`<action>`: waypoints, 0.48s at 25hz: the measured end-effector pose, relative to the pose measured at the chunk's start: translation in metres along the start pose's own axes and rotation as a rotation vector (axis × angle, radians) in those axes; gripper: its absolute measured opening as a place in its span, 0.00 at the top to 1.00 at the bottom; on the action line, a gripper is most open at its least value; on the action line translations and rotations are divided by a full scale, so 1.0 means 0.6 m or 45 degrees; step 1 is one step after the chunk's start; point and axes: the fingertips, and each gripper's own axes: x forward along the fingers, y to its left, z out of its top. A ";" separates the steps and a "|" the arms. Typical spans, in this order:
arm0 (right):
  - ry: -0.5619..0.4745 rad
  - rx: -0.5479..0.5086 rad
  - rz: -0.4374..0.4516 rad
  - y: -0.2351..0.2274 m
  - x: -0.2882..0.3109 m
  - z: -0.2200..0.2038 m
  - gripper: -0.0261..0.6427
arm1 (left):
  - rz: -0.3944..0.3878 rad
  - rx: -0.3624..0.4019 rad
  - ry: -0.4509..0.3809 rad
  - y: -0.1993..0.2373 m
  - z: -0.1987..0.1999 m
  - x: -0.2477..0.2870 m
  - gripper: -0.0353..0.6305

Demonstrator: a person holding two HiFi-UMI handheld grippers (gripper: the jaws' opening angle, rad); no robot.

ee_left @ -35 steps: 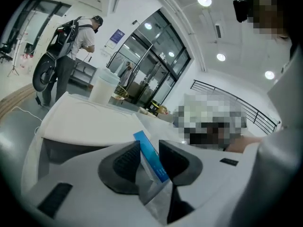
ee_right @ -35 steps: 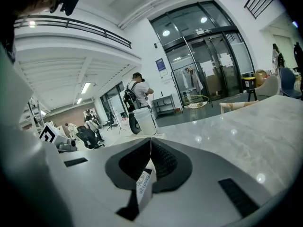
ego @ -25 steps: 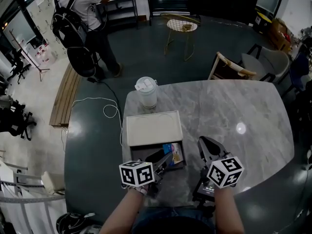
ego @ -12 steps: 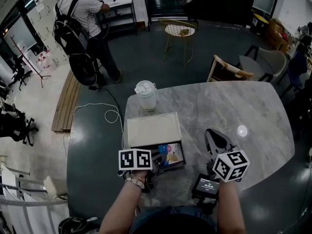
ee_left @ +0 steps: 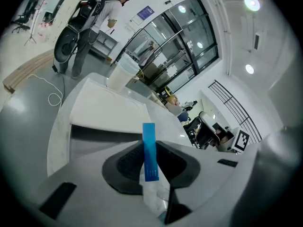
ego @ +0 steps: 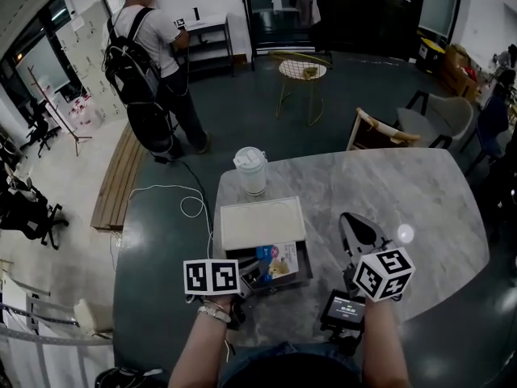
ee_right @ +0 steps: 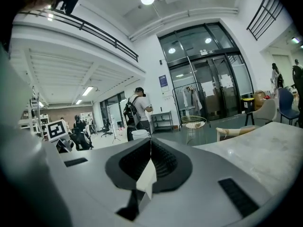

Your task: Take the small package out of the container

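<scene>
A dark open container (ego: 306, 270) stands on the marble table (ego: 420, 200) near its front edge, and its white lid (ego: 262, 223) lies just behind it. The small package (ego: 279, 262), blue and white, sits in the container's right half. My left gripper (ego: 249, 275) reaches into the container from the front. In the left gripper view its jaws are closing, and the pads pinch the package's blue-edged end (ee_left: 148, 131), seen edge-on at the left gripper (ee_left: 150, 145). My right gripper (ego: 356, 225) hovers shut and empty right of the container; its pads meet at the right gripper (ee_right: 150, 149).
A white lidded cup (ego: 252, 170) stands behind the lid near the table's far edge. Beyond the table are a wooden chair (ego: 384, 129) and a gold wire stool (ego: 301, 69). A person with a backpack (ego: 152, 63) stands far left. A white cable (ego: 192, 206) lies on the floor.
My left gripper's jaws, open over the container a second ago, have come together on the package's end. The right gripper has drifted slightly right and stays shut.
</scene>
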 end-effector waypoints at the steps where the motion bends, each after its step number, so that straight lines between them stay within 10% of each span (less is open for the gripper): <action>1: -0.009 -0.011 0.006 0.004 0.000 0.006 0.92 | -0.006 0.012 -0.012 -0.003 0.002 -0.006 0.82; 12: -0.032 -0.092 0.059 0.044 -0.008 0.034 0.92 | -0.066 0.130 -0.227 -0.011 0.031 -0.107 0.82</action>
